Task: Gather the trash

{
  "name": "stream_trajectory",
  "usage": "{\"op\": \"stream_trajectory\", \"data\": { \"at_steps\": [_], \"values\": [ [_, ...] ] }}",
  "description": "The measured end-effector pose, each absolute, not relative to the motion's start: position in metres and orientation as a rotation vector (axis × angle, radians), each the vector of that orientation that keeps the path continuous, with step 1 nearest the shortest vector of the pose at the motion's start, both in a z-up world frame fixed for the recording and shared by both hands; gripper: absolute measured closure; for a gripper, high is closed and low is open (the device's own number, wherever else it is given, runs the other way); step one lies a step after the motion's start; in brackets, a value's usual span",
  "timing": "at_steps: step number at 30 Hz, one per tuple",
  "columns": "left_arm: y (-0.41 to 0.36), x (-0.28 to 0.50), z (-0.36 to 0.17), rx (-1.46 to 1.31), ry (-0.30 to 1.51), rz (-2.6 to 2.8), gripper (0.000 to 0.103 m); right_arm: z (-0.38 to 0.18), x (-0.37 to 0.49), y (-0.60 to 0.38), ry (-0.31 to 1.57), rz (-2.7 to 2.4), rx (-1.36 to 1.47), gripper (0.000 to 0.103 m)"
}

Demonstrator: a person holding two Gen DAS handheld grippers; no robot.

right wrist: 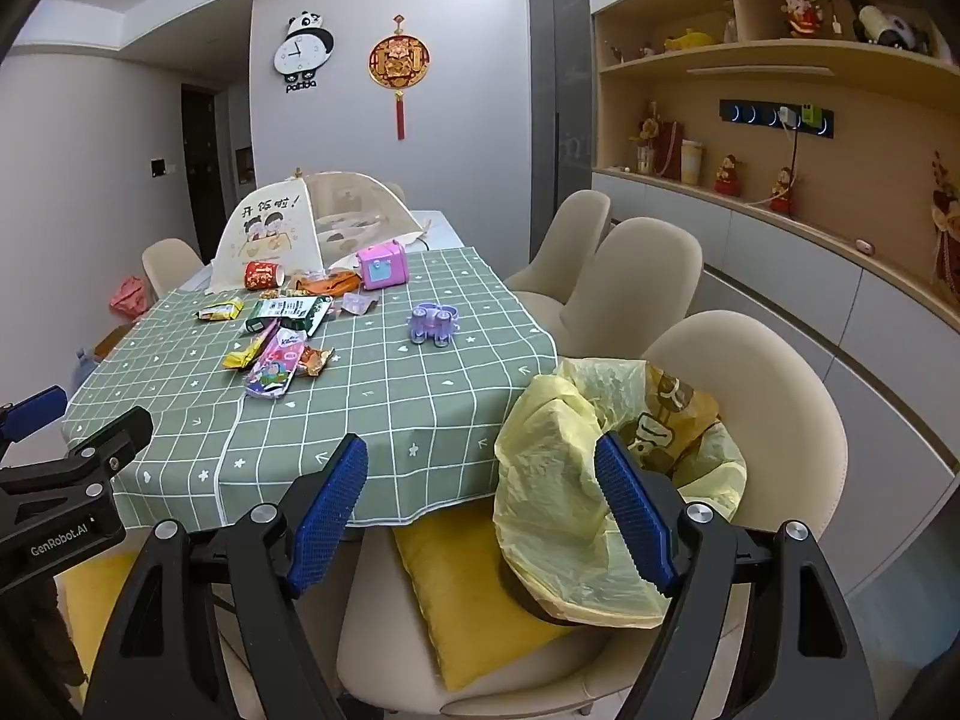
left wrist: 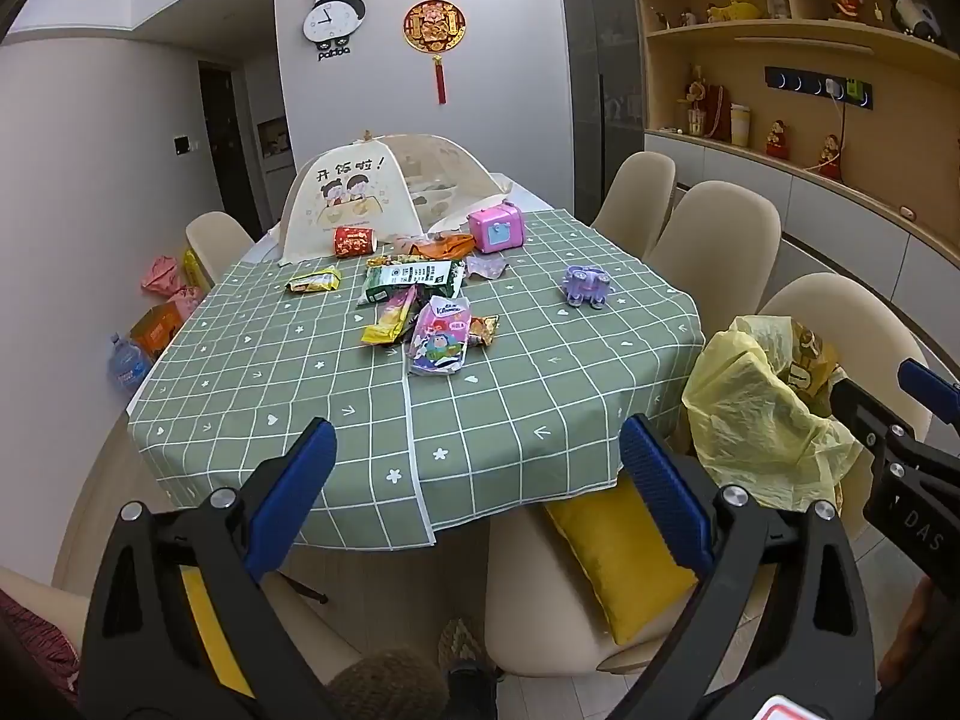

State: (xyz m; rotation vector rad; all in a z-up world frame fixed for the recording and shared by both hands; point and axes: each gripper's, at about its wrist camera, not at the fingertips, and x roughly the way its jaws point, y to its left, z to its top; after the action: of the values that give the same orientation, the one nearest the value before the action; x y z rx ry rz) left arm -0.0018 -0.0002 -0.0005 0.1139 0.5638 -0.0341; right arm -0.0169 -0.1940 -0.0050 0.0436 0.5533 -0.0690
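Note:
Several wrappers lie in a pile (left wrist: 423, 309) mid-table on the green checked tablecloth (left wrist: 336, 396): a green carton (left wrist: 414, 279), a yellow packet (left wrist: 390, 321), a pink cartoon packet (left wrist: 441, 342), a small yellow wrapper (left wrist: 313, 281) and a red paper cup (left wrist: 354, 241). The pile also shows in the right wrist view (right wrist: 279, 339). A bin lined with a yellow bag (right wrist: 576, 480) stands on a chair at the table's right; it also shows in the left wrist view (left wrist: 762, 414). My left gripper (left wrist: 474, 474) is open and empty before the table's near edge. My right gripper (right wrist: 480, 492) is open and empty beside the bin.
A mesh food cover (left wrist: 360, 195), a pink toy box (left wrist: 497, 227) and a purple toy (left wrist: 587, 287) stand on the table. Beige chairs (right wrist: 636, 276) line the right side. A yellow cushion (right wrist: 468, 594) lies on the near chair. Bags and a water bottle (left wrist: 126, 363) sit on the floor left.

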Motion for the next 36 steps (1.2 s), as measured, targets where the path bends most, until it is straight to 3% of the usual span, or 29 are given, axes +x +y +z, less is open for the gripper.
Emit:
{"op": "stream_trajectory", "data": {
  "at_steps": [36],
  "values": [
    [0.0067,-0.0030,0.0059,0.100,0.544,-0.047,0.012,0.0020,-0.0205,-0.1880,0.535,-0.085,0.036,0.029]
  ]
}}
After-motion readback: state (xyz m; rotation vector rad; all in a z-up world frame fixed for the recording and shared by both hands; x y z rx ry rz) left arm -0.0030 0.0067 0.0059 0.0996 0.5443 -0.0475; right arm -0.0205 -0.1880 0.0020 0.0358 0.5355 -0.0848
